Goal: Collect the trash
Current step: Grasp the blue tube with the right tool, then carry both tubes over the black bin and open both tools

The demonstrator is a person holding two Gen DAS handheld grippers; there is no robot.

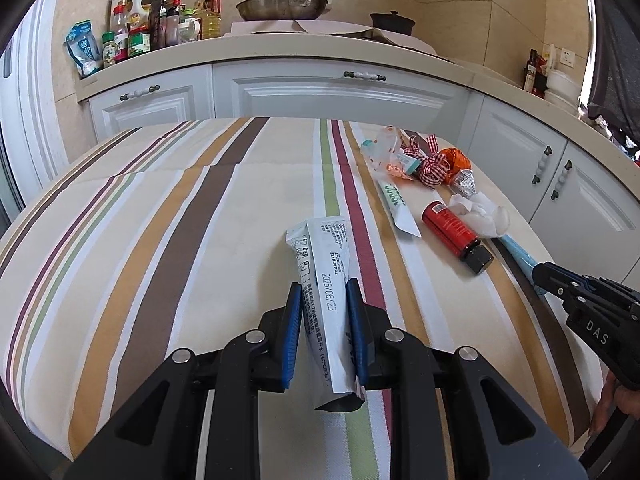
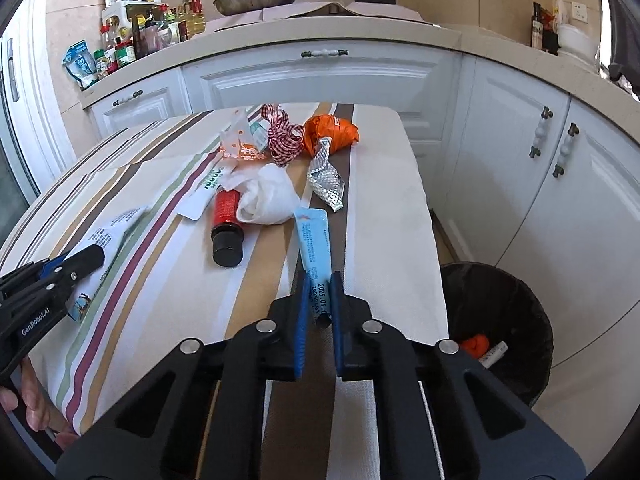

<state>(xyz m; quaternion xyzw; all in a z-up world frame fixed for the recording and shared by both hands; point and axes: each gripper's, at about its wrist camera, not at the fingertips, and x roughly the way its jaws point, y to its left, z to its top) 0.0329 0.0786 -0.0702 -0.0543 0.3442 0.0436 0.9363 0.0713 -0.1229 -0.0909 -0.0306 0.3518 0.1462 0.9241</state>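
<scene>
Trash litters our striped tablecloth (image 1: 168, 216). We clamp a white sachet (image 1: 324, 280) in the left gripper (image 1: 323, 312) and a blue sachet (image 2: 314, 248) in the right gripper (image 2: 319, 300), beside the bin (image 2: 500, 304).

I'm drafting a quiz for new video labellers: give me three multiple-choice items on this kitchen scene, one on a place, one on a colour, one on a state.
1. Where is the black-lined waste bin?
A. On the counter
B. On the floor beside the striped tablecloth
C. Under the wok

2. What colour is the small bottle with the black cap?
A. Red
B. Green
C. Yellow

3. What is the right tool doing?
A. Hanging open over the bin
B. Gripping the bottle
C. Shut on the light blue sachet

Answers:
1 B, it stands on the floor tiles off the table's edge.
2 A, its body is red.
3 C, both blue pads press the sachet's near end.
</scene>
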